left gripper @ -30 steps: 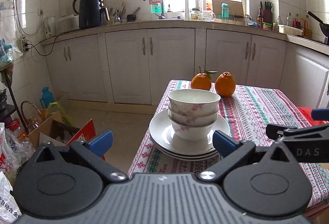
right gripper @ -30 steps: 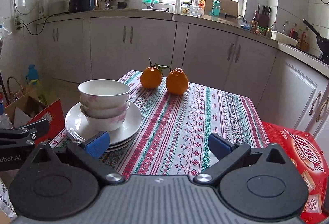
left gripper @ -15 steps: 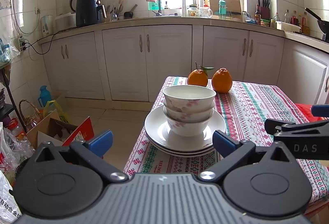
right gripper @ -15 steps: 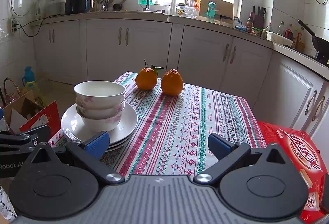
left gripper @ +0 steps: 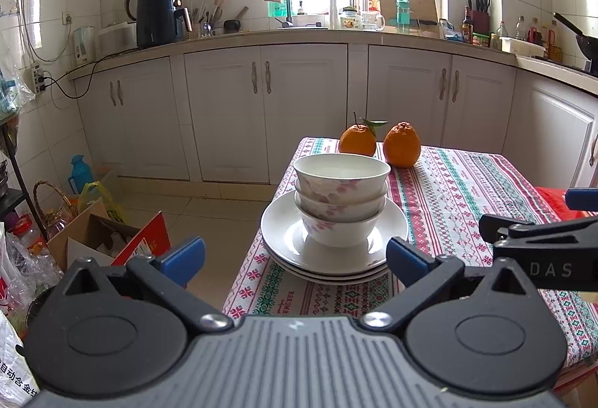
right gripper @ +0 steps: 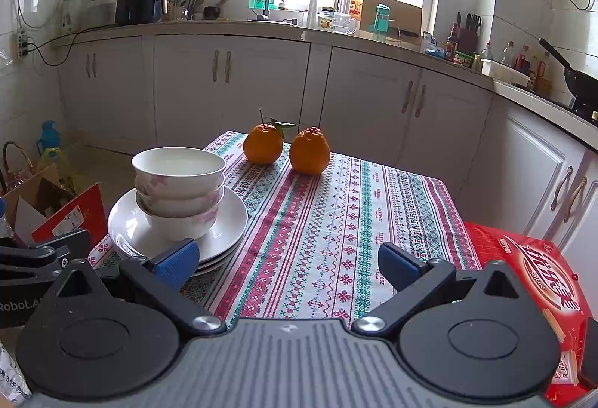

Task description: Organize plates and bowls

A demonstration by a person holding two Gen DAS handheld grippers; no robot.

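Three white floral ceramic bowls (left gripper: 341, 198) are sitting nested on the stack of white round plates (left gripper: 278, 228) at the tabletop's (right gripper: 336, 221) near left corner, suggesting stacking is largely done, while the left claw (left gripper: 295, 254) and right claw (right gripper: 287, 260) are hovering wide and empty.

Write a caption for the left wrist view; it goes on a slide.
Open left hand-held gripper faces three nested bowls on stacked plates, two oranges behind.

Three bowls (left gripper: 341, 198); three plates (left gripper: 276, 232); two oranges (left gripper: 401, 144).
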